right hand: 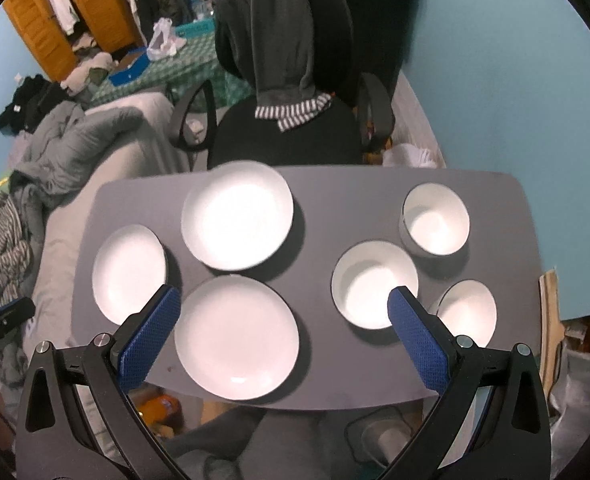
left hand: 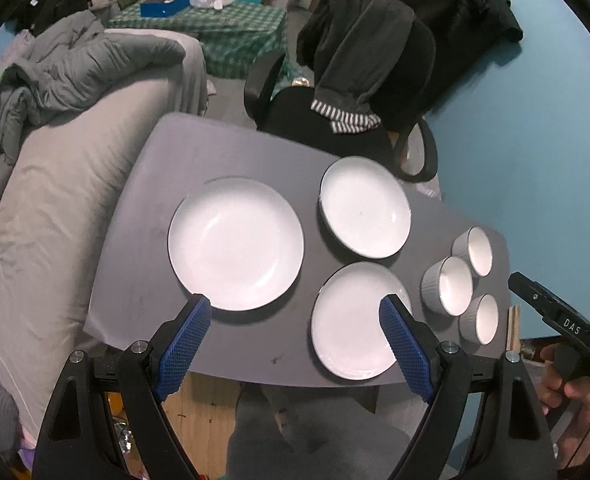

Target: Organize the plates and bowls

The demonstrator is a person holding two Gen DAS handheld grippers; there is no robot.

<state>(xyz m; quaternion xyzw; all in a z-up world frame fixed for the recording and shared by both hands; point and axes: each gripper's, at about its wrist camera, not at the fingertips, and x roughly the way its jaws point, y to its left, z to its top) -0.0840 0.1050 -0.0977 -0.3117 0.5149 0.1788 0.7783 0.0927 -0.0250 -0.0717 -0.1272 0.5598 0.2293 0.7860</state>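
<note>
Blue walls (right hand: 495, 60), grey table (right hand: 335, 380), black office chair (right hand: 287, 136), wooden wardrobe (right hand: 43, 28), grey bed (left hand: 55, 200)

The surface (right hand: 319, 380) is matte dark grey. Three plates (left hand: 235, 243) and three small bowls (right hand: 375, 284) on it are white inside, the bowls grey and ribbed outside. Each claw (left hand: 291, 312) has black arms and blue textured pads (right hand: 417, 336). Behind stands a black chair (right hand: 287, 136) draped with grey cloth edged in black-and-white stripes; the wall (right hand: 495, 80) is light blue.
</note>
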